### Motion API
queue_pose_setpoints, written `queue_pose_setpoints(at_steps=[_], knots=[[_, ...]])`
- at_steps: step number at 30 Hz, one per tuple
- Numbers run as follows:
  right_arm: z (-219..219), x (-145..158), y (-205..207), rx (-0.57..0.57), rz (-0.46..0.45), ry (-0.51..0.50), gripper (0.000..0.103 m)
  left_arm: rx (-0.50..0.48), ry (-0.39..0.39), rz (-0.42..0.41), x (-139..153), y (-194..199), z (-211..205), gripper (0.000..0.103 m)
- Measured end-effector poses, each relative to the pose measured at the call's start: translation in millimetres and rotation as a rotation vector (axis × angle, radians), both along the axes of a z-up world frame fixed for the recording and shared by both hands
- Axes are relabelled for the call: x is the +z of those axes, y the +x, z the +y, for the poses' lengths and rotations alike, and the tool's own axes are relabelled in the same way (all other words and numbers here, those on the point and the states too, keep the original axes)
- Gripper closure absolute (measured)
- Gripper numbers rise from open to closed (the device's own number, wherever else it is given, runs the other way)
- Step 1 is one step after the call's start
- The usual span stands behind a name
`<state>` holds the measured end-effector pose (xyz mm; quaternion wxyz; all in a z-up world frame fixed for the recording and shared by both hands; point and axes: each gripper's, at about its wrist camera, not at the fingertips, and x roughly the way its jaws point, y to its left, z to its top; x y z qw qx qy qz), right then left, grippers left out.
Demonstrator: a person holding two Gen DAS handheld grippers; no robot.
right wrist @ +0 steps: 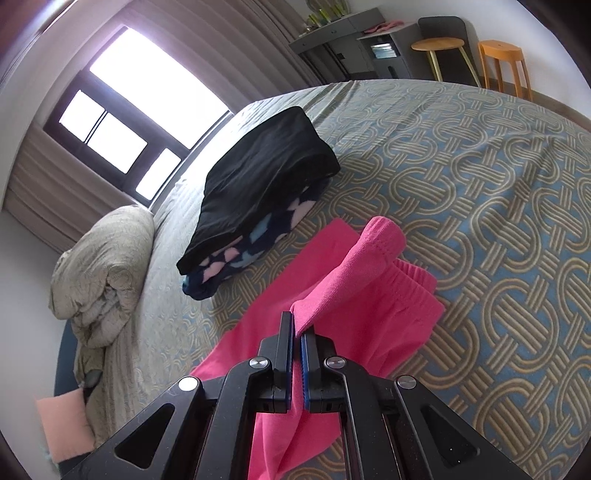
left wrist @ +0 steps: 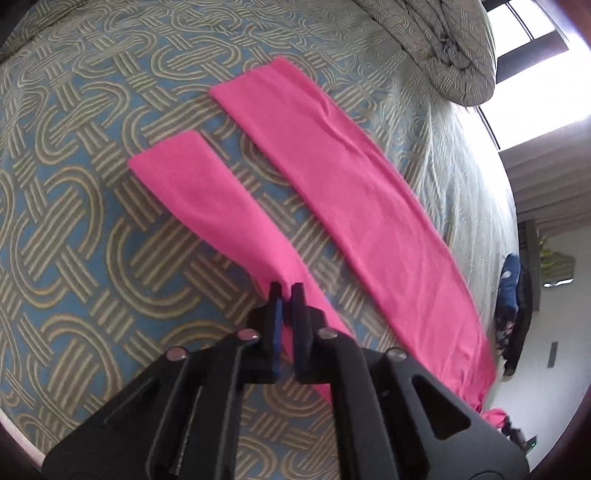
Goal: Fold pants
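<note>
We count one pair of pink pants [left wrist: 373, 206], with two legs spread apart on one bed [left wrist: 92, 229]. Two grippers show, one per view: the left gripper [left wrist: 287, 291] and the right gripper [right wrist: 297, 325], each with two fingers pinching pink cloth. On the bed we count one stack of folded clothes [right wrist: 258, 192], made of two pieces: one black [right wrist: 266, 166] on top and one dark patterned [right wrist: 236, 262] beneath. We see one bunched duvet [right wrist: 99, 266], one window [right wrist: 136, 103], two wooden stools [right wrist: 439, 51], one grey desk [right wrist: 343, 33], and one pink cushion [right wrist: 64, 424].
</note>
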<state>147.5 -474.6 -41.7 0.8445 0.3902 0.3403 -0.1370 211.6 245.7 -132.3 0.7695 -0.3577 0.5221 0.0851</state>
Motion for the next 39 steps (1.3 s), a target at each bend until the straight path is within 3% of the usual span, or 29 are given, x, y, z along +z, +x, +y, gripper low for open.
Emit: queue_pose_setpoints(at_steps=[8,15,20,28,31,33,36,39], knots=[[1,12,-9,-0.014,-0.046,0.0,0.101,-0.002,0.089,-0.138,63,4,2,0.099],[-6,17,24,-0.031,-0.059,0.016,0.101,-0.011,0.163,-0.129,88,55,3,0.099],[-11,9,76,-0.033,-0.019,0.022,0.101,-0.013,0.193,-0.035,71,109,4,0.099],[-27,-22,153,-0.092,0.115,-0.065,0.101,0.008,0.177,0.101,28,179,4,0.099],[-28,-32,161,-0.052,0.135,-0.057,0.098,-0.011,0.19,0.127,22,190,0,0.098],[-22,-31,161,0.023,0.144,-0.108,0.098,-0.028,0.203,0.146,18,196,0,0.098],[-13,-31,157,0.099,0.197,-0.261,0.095,-0.043,0.21,0.16,14,202,3,0.097],[-28,-38,144,0.081,0.241,-0.264,0.092,-0.043,0.219,0.142,20,201,12,0.093]])
